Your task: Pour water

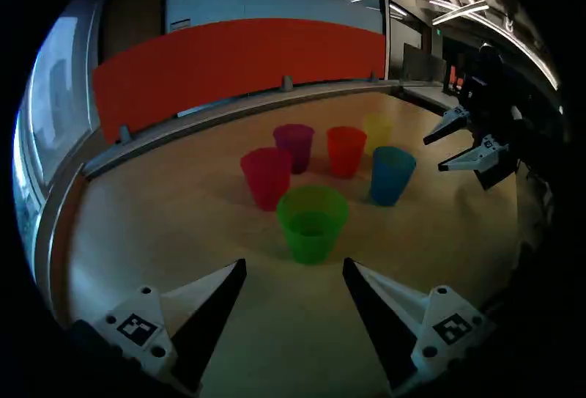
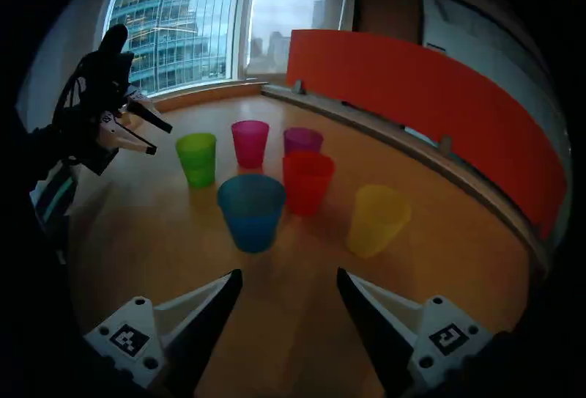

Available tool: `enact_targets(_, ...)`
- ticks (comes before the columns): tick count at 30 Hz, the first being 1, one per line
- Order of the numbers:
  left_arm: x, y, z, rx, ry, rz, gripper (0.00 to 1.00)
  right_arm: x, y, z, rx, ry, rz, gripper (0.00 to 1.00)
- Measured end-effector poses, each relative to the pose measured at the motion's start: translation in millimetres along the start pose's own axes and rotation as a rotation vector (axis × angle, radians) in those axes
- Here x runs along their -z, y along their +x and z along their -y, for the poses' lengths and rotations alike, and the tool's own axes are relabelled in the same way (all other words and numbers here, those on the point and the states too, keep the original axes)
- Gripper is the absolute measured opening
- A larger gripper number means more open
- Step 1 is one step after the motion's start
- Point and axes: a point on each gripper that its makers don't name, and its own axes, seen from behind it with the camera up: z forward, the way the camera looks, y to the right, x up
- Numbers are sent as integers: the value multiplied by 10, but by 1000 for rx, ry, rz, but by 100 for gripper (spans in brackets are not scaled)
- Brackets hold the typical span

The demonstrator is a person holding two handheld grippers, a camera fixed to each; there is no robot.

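Evidently, we found pouring not begun: left tongs [image 1: 294, 262] and right tongs [image 2: 288, 272] both hung released and empty, facing the green cup [image 1: 311, 226] and blue cup [image 2: 251, 211] clustered upright on the counter [image 1: 183, 215].

Dim and moody here. Right gripper view: daylight floods in from the windows [image 2: 183, 24] at eleven o'clock, leaving the left tool [image 2: 162, 141] largely in silhouette. Left gripper view: ceiling strips [image 1: 461, 11] glow at one o'clock. Edges bow heavily, and soft shadows lie on the counter [image 1: 183, 207].
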Motion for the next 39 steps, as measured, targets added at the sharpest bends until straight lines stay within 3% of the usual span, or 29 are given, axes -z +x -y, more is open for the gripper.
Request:
enact_targets(12,227,287,291,58,137,-136,98,369,-37,-349,-88,-158,-80,100)
enact_targets(21,354,620,476,94,222,-265,98,590,98,-549,-162,-267,-179,100)
enact_targets(29,582,987,692,158,298,-406,98,842,286,-811,-199,-408,-291,100)
enact_targets(39,828,1308,730,162,382,-559,98,1209,491,-1144,-256,-572,-427,100)
